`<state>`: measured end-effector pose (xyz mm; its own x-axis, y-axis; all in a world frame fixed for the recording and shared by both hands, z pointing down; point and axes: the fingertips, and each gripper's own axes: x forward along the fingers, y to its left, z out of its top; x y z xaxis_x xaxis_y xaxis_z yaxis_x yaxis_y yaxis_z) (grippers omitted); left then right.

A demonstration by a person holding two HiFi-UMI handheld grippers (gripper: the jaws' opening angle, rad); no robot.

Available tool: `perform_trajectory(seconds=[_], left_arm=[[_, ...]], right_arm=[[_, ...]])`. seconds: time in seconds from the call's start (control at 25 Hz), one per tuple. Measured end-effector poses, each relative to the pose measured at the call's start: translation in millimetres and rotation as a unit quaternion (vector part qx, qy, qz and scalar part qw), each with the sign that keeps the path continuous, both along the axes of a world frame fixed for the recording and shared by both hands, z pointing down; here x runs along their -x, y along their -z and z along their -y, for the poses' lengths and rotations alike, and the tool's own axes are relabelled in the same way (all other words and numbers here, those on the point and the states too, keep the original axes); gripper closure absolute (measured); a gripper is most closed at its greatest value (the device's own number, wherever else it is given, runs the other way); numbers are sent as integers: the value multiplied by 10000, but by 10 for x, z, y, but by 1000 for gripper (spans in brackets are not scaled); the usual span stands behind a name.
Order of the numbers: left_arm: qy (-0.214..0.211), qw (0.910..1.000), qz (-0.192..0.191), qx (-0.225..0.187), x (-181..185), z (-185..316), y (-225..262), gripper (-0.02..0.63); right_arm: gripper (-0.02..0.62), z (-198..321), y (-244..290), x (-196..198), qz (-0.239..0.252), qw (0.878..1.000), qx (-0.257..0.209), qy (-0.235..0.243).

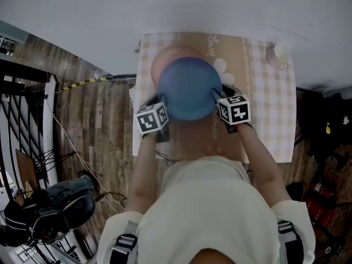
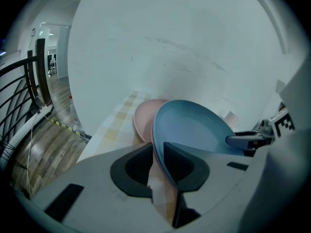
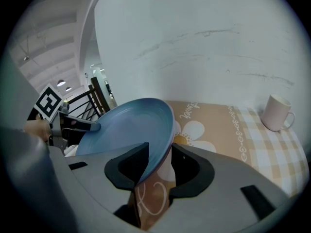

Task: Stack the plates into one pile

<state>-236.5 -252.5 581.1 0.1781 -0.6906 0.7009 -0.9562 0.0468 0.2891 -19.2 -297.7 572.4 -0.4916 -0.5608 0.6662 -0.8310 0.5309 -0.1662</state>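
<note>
Jointly, the left gripper [image 2: 156,152] and right gripper [image 3: 160,154] pinch opposite edges of the blue plate [image 1: 188,87]. Seen from the head view, it partly covers the pink plate [image 1: 165,56] lying on the checked tablecloth [image 1: 269,109]

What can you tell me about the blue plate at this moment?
The blue plate is round, shallow, plain and matte, plastic-looking, with a raised rim. It faces up and appears held off the patterned tablecloth by both claws: the left claw is clamped on its left rim, the right claw on its right rim. It hangs partly over the pink plate; whether they touch cannot be told.
</note>
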Motion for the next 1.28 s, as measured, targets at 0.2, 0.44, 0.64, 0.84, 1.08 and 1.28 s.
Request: perform_trajectory(seconds=[0.2, 0.44, 0.64, 0.84, 1.08, 1.28], left_arm=[[-39, 10000, 20, -61, 147, 116, 0, 543], [-101, 9998, -68, -130, 255, 283, -13, 543], [-182, 9996, -116, -164, 303, 411, -37, 543], [-251, 9995, -33, -192, 346, 530, -82, 543], [-292, 9994, -41, -192, 392, 663, -130, 540], [-216, 9995, -25, -214, 454, 751, -159, 537]], right_arm=[[468, 89, -21, 145, -37, 10000, -55, 21], [469, 236, -9, 254, -16, 9999, -51, -90], [469, 341, -16, 308, 47, 9998, -12, -218], [463, 440, -53, 358, -63, 9998, -18, -208], [462, 576, -87, 406, -138, 9997, -22, -205], [462, 666, -133, 458, -306, 9994, -61, -159]])
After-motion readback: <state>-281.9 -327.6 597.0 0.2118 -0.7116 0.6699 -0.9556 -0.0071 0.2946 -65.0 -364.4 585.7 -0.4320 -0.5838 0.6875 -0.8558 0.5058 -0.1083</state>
